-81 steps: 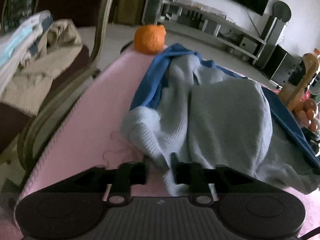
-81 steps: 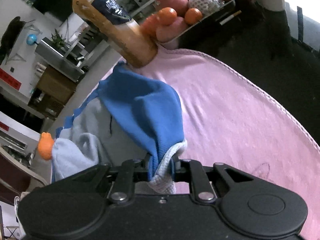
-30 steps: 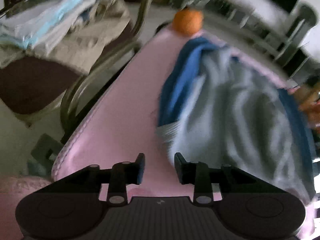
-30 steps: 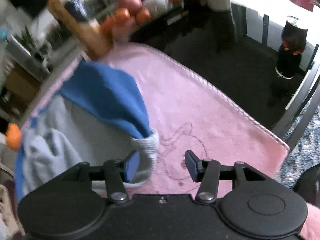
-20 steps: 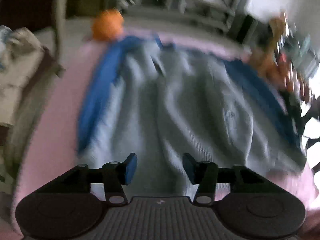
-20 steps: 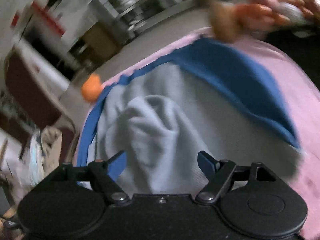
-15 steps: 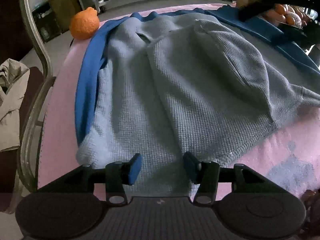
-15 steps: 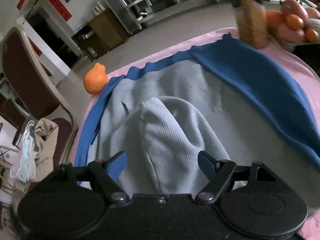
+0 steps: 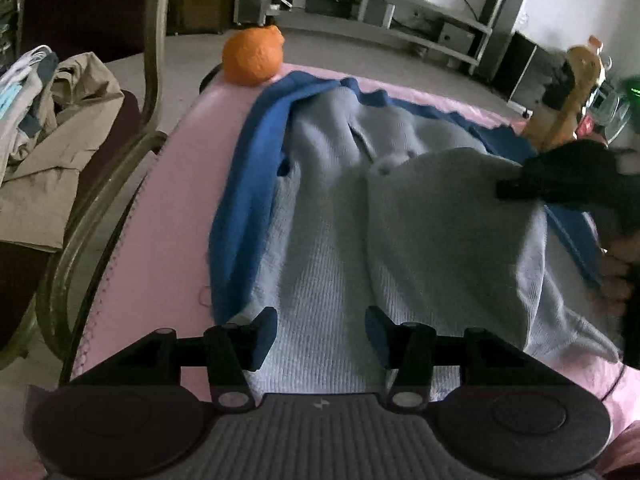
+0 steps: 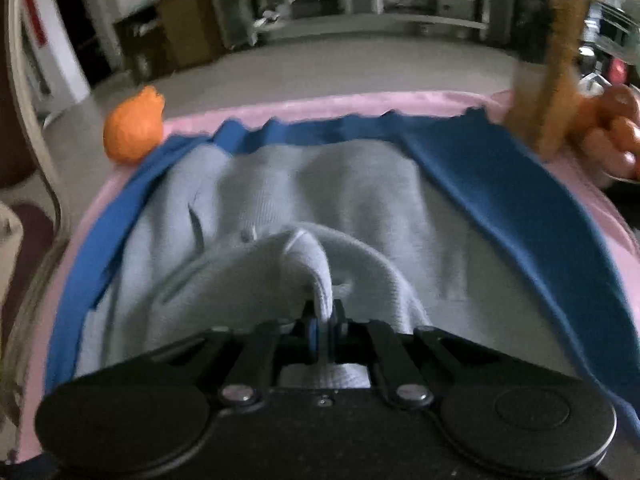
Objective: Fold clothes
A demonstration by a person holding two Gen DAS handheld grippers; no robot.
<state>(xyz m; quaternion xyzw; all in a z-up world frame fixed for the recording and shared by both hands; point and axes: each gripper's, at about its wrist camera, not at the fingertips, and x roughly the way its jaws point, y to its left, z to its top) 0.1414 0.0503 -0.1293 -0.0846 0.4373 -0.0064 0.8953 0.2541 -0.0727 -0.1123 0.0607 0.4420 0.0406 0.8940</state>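
Left wrist view is filled by a grey and blue sweater (image 9: 328, 216) that is spread on a desk covered with a pink cloth (image 9: 168, 216). The left gripper (image 9: 321, 330) is held low over the near hem of the sweater, and its fingers (image 9: 262, 332) are set wide apart with nothing between them; grey knit is seen in the gap under them. A blue band of the sweater is laid along its left side and another along the right. An orange fruit (image 9: 253, 55) is placed at the far left corner of the desk, touching the blue edge or just beside it. A chair (image 9: 100, 184) with a pile of clothes (image 9: 48, 120) on its seat is seen to the left of the desk. The right gripper (image 9: 568, 178) is seen at the right of this view over the grey fold, with a hand (image 9: 616, 272) behind it.

In the right wrist view the fingers (image 10: 312, 330) of the right gripper (image 10: 325, 330) are closed narrow on a raised fold of the grey knit of the sweater (image 10: 320, 208), which is lifted a little from the rest of the cloth. An orange bottle (image 10: 548, 64) is standing at the far right corner, blurred, with some round fruits (image 10: 612, 132) beside it. The orange fruit (image 10: 134, 128) is seen far left.
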